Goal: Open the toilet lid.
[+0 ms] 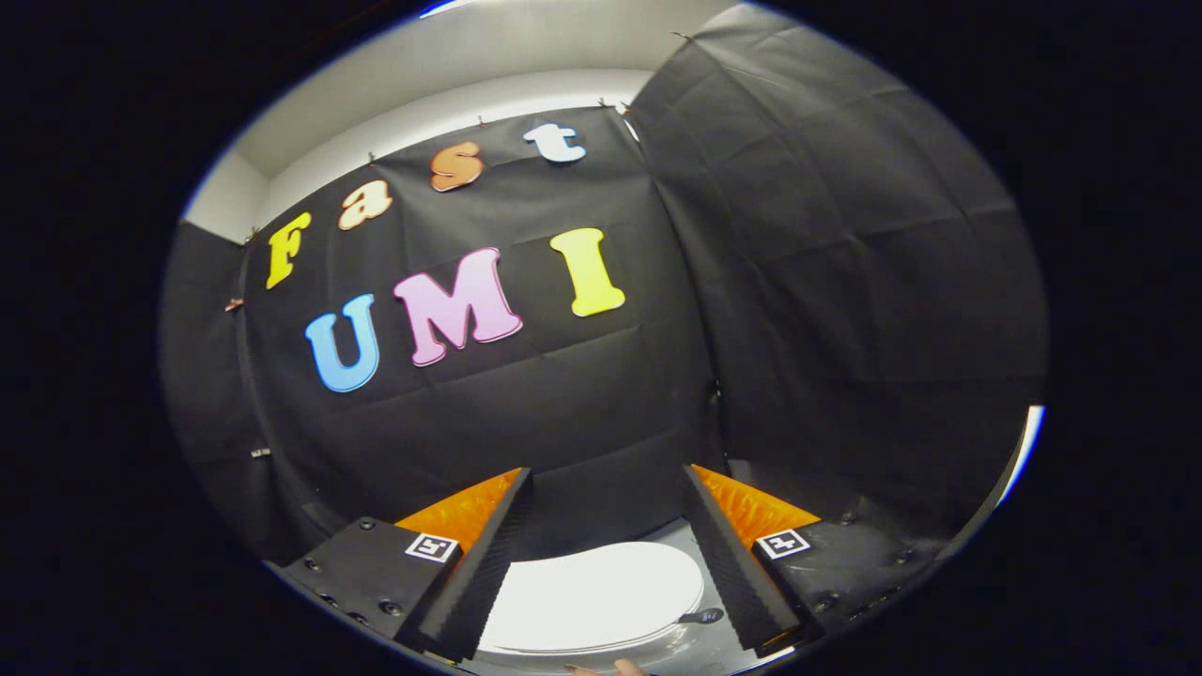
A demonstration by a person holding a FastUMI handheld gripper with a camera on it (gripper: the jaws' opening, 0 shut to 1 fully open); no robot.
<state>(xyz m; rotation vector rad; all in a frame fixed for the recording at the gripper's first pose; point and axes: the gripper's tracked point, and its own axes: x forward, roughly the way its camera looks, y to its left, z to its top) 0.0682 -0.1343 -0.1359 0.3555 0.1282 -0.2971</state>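
Note:
A white toilet lid lies flat and closed below me, seen in the gap between my two fingers and a little beyond them. A small dark tab sticks out at the lid's right edge, near the right finger. My gripper is open, its fingers spread wide and raised above the lid, touching nothing. The fingers point mostly at the booth's black wall. A fingertip of a person's hand peeks in under the lid's near edge.
Black cloth walls close the booth behind and to the right of the toilet. A pale floor strip shows beyond the lid. White wall shows above the cloth.

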